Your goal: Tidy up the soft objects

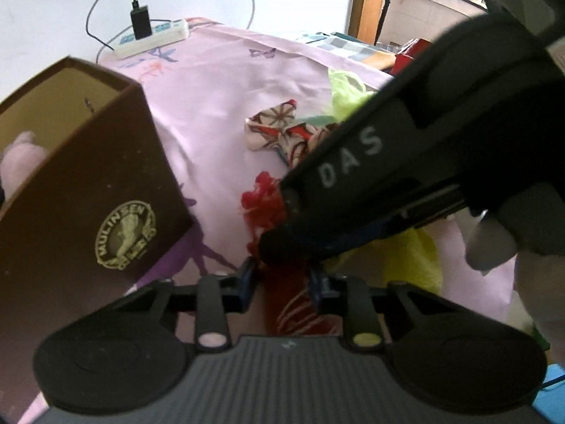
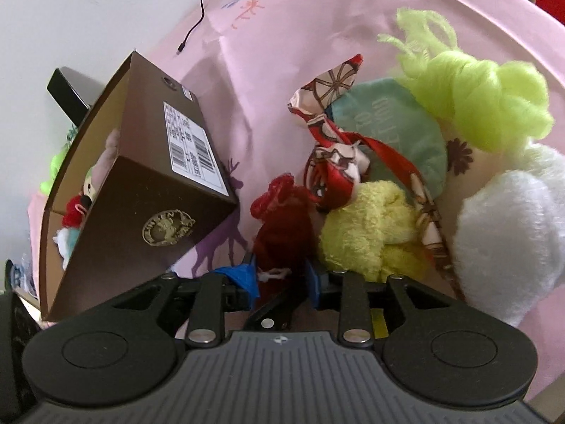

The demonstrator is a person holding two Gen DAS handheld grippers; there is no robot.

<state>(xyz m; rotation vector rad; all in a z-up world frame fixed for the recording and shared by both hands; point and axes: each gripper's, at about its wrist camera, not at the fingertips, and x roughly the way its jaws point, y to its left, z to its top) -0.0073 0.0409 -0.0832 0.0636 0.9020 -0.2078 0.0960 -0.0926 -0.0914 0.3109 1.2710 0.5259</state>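
Right gripper clamped on red yarn bundle; left gripper closed around the same bundle, partly hidden behind the other tool marked "DAS". Brown box toward pink sheet's left edge, logo reading "MULINSEN", barcode label illegible, contents mostly hidden.

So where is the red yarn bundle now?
In the right wrist view the red yarn bundle lies between the tongs' tips, right of the brown box and left of the yellow plush.
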